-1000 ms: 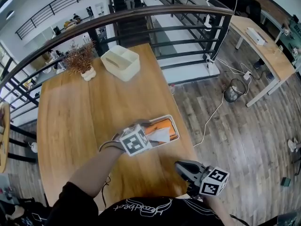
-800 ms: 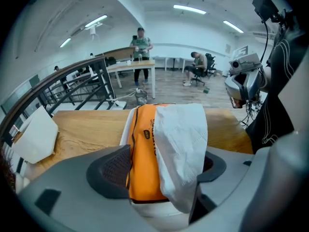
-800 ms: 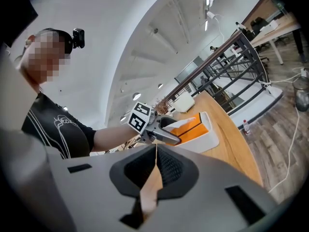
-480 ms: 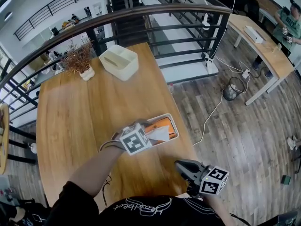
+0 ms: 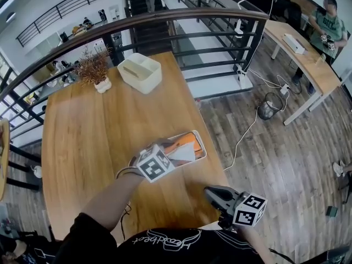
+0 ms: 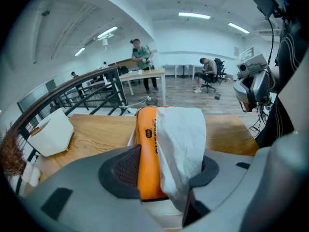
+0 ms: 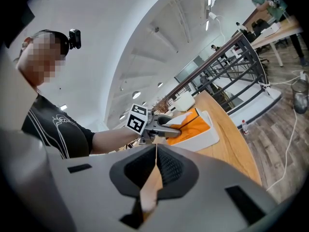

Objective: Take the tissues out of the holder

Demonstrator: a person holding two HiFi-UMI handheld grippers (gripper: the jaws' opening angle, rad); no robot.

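— Done lifting the tissues (image 6: 181, 139) out?
— Not yet. Just been closing left gripper (image 6: 166, 168) fingers onto them, lying in the holder (image 7: 205, 139) on the bench (image 5: 93, 125) (right gripper (image 7: 155, 163) clenched, idle). Left: lifting clear.

Brightly, evenly lit from ceiling strip lights (image 6: 194, 15) around twelve o'clock; soft, faint shadows. Heavy fisheye bending at edges, black corners, slight foreground blur.

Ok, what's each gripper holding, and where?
Left gripper, jaws just closing, clamps the orange tissue pack and its protruding tissue across the near end. Right gripper is shut, empty.
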